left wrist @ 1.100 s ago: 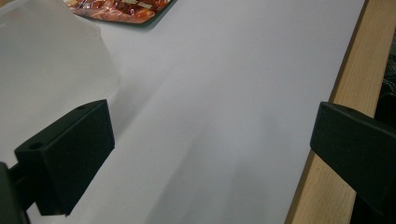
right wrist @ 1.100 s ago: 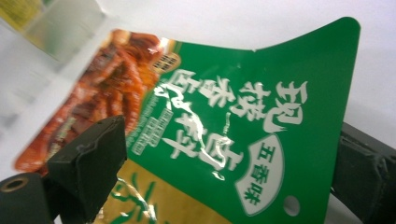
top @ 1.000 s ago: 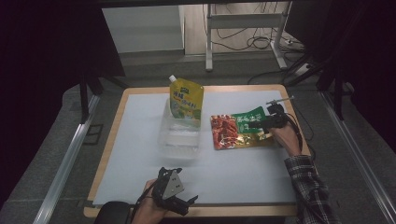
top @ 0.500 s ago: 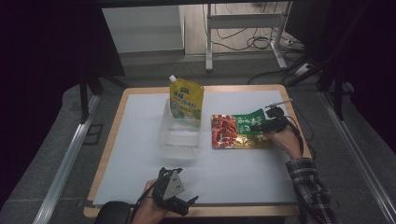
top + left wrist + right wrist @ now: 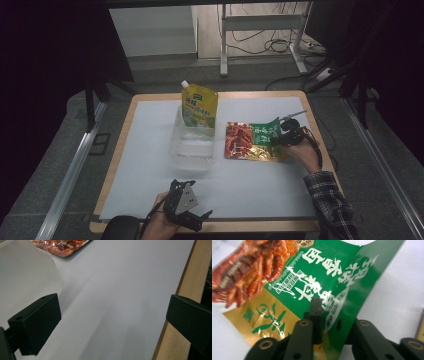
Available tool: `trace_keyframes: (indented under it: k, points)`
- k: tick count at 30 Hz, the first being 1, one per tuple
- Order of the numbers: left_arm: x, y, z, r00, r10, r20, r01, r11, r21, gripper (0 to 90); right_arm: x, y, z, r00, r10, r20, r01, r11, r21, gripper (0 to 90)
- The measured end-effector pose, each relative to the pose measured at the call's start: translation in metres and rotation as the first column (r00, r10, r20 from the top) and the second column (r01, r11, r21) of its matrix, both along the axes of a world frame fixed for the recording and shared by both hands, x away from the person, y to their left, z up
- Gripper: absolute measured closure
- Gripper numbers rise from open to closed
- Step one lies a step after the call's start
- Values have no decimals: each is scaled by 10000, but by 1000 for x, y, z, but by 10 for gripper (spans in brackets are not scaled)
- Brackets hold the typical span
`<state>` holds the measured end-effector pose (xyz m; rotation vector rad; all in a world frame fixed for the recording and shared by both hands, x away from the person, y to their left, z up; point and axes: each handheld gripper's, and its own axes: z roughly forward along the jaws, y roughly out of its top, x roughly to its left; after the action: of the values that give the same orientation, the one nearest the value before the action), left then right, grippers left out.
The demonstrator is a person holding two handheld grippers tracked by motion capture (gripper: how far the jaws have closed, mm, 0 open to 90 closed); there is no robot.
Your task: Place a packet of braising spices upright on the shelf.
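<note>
A snack packet [image 5: 247, 142], red, green and gold, lies on the white mat right of centre. My right gripper [image 5: 284, 136] has just been closing its jaws and is shut on the packet's right edge. In the right gripper view the green end of the packet [image 5: 324, 272] curls up between the pads of the right gripper [image 5: 334, 317]. My left gripper [image 5: 197, 220] rests at the table's front edge, open. In the left gripper view nothing lies between the jaws of the left gripper [image 5: 113, 320].
A clear plastic container [image 5: 192, 147] stands mid-table, with a yellow-green spout pouch [image 5: 199, 106] upright at its far end. The container's corner [image 5: 25, 277] is near my left jaw. The wooden table edge [image 5: 180, 302] runs beside the right one.
The right gripper's jaws have come together on the packet's right edge, which now bends upward. The left gripper has stayed where it was.
</note>
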<state>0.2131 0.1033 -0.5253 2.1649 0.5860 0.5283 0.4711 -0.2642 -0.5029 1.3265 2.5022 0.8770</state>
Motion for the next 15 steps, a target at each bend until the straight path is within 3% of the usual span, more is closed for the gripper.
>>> trace_keyframes:
  k: [5,10,11,15]
  points:
    - [0,0,0,10000,5,12,-5,10000,7,0,-4,2,9,9985,-95,536,84,9997,226,885]
    - [0,-1,0,10000,7,31,-8,10000,66,0,-5,-2,15,9989,-248,391,214,9963,835,872]
    - [0,-1,0,10000,2,33,-2,10000,84,0,-4,-4,17,9989,-303,370,258,9928,1172,855]
    - [0,-1,-1,10000,26,57,-27,9999,156,0,-4,-7,20,9991,-132,397,76,9903,1388,854]
